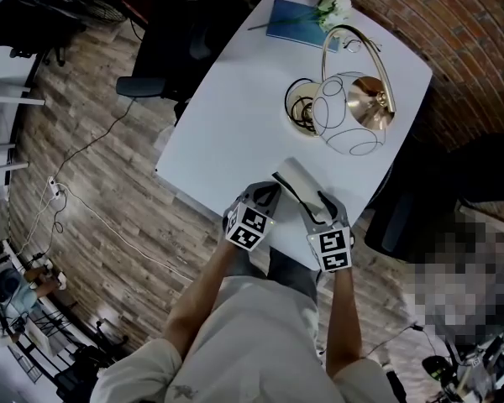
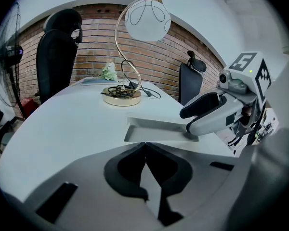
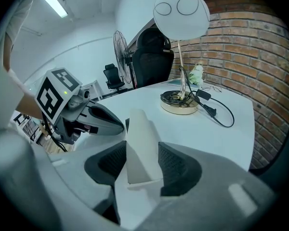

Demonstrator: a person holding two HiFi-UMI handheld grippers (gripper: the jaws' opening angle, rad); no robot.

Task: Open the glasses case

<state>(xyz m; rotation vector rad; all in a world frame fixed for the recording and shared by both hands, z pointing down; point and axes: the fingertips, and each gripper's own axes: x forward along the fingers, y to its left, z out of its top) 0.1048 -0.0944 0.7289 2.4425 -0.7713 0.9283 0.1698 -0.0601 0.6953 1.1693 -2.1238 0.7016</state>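
Right tongs [image 3: 142,147] clasping glasses case [image 3: 138,124], long axis ahead

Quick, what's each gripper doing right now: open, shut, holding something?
Left gripper: shut, tips together just short of the glasses case, nothing visible between them.
Right gripper: closed on the glasses case, pads against its sides.

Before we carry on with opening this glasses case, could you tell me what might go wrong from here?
The right tongs clamp the glasses case across its sides; if they pinch lid and base together, it may not open.
The case lies near the front edge of the table, so a slip could knock it off.
The left tongs are shut right beside it and may just push it.
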